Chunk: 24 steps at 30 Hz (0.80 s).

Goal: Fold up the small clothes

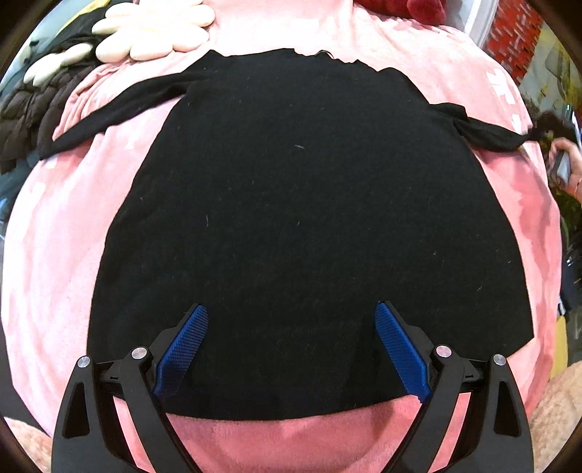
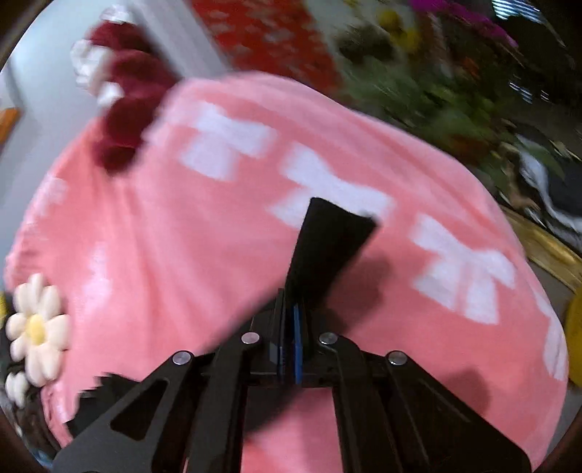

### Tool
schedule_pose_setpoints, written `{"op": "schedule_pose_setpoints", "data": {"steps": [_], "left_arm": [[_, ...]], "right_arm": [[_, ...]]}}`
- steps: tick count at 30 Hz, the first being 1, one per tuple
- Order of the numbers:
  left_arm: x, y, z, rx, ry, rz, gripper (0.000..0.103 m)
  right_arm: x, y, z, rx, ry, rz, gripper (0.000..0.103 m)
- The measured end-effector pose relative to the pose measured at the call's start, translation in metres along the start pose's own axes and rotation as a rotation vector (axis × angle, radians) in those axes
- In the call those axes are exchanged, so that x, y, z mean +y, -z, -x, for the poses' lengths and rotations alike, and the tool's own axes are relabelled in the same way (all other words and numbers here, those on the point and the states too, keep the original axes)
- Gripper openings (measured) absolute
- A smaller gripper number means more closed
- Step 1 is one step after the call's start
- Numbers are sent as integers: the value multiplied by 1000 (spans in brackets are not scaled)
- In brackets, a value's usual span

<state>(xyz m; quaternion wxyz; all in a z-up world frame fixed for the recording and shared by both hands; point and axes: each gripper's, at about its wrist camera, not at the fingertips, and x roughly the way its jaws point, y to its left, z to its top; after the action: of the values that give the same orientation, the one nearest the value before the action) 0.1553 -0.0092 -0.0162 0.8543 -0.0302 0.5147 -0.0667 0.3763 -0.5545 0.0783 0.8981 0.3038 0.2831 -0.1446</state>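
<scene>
1. Because the black top [image 1: 298,218] lies spread flat on the pink blanket [image 1: 54,262], hem near me and neck far, I judge it light, limp and thin; it will sag and crease wherever it is not carried.
2. Far left in the left wrist view lie a dark quilted jacket [image 1: 29,120] and a cream flower cushion [image 1: 156,32], both just beyond the left sleeve [image 1: 109,112], which runs out flat towards them.
3. My left gripper [image 1: 291,316] hovers over the near hem, released, its blue pads [image 1: 182,349] wide apart with nothing between them.
4. I reckon the hem corners and the shoulders are the best places to take hold, since a pinch mid-panel would only bunch the cloth.
5. The right sleeve [image 1: 487,134] is twisted and pulled out to the right edge of the blanket.
6. My right gripper [image 2: 291,327] is clenched on that sleeve's end [image 2: 327,247], which stands up out of the closed jaws above the blanket's white bow prints [image 2: 327,189]; this view is blurred.
7. A dark red plush thing [image 2: 123,109] sits at the blanket's far edge, well apart from the garment.
8. Nothing lies on the top itself, so I judge the fold path unobstructed; the jacket and cushion could catch the left sleeve.
</scene>
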Motion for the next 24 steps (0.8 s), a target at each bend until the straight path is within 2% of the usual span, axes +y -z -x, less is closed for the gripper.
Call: {"op": "schedule_pose_setpoints", "data": {"steps": [2, 4, 6, 7, 9, 10, 12, 13, 14, 16, 18, 20, 22, 23, 24], "left_arm": [[2, 1, 1, -4, 12, 3, 91], [3, 3, 3, -7, 23, -2, 91], [4, 6, 6, -10, 26, -6, 91], [5, 7, 7, -11, 30, -3, 91], [7, 10, 10, -15, 42, 9, 91], [9, 12, 12, -15, 47, 15, 91], [13, 15, 14, -16, 57, 27, 91], [15, 16, 14, -15, 61, 30, 91], [18, 18, 14, -12, 65, 32, 91], [23, 19, 15, -6, 70, 39, 91], [32, 18, 17, -1, 86, 59, 91], [49, 13, 24, -20, 123, 118, 91], [76, 2, 30, -57, 159, 212, 91], [88, -3, 32, -72, 171, 257, 91], [101, -9, 33, -87, 185, 304, 91]], "right_arm": [[44, 0, 12, -4, -106, 50, 2], [104, 10, 22, 11, -221, 134, 2], [175, 35, 27, 59, -343, 222, 2], [198, 46, 27, 83, -383, 247, 2], [263, 93, 23, 160, -469, 335, 2], [282, 110, 21, 186, -484, 373, 2], [332, 172, 5, 281, -494, 493, 2], [344, 199, -7, 342, -492, 521, 5], [357, 234, -23, 428, -457, 572, 7], [360, 282, -41, 511, -354, 629, 7], [351, 308, -41, 564, -348, 619, 7], [333, 315, -16, 533, -366, 609, 9], [313, 312, 13, 469, -342, 627, 23], [300, 310, 28, 418, -305, 642, 47], [295, 312, 35, 380, -280, 654, 65]]}}
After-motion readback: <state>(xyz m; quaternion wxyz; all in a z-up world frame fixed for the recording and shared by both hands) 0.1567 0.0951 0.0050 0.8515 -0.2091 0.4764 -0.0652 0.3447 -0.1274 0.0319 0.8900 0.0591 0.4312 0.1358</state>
